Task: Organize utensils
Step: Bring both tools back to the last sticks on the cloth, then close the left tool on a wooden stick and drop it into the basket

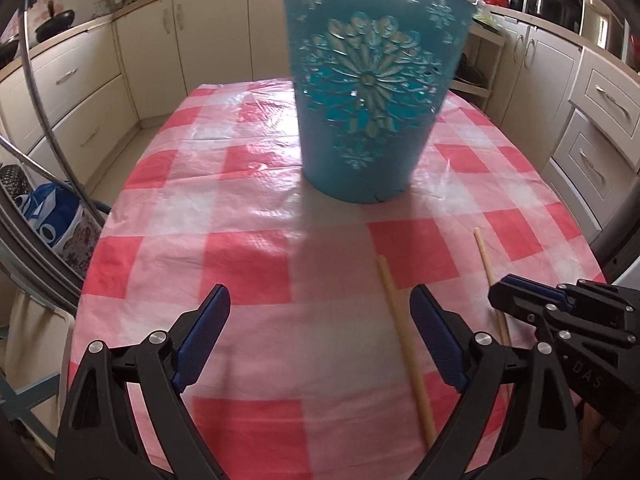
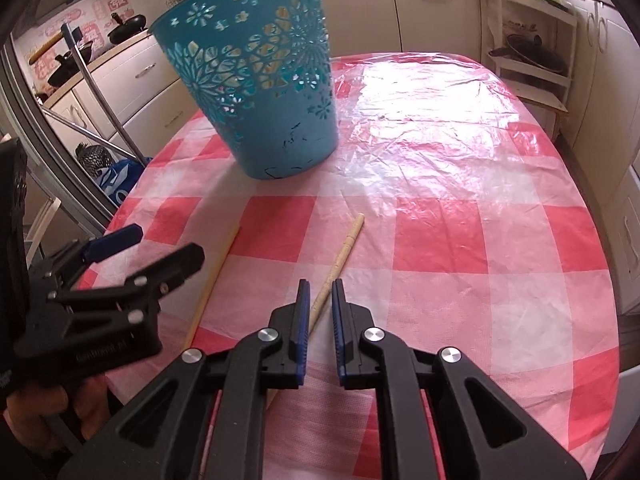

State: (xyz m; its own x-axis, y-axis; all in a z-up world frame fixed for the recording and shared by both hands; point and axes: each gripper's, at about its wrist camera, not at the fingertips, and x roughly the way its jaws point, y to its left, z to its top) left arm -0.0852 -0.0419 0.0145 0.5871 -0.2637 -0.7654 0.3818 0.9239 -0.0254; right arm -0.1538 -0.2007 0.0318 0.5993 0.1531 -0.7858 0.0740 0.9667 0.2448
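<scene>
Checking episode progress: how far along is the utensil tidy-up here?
Done: nothing visible; whether the blue basket holds anything can't be seen. In hand: right gripper straddles one chopstick, not yet closed. Left: second chopstick lies on the tablecloth by the open left gripper.

We note glossy, wrinkled plastic tablecloth [image 2: 440, 128]; perforated smooth plastic bin [image 2: 256, 80] at eleven o'clock; two matt wooden chopsticks [image 2: 340, 256].
</scene>
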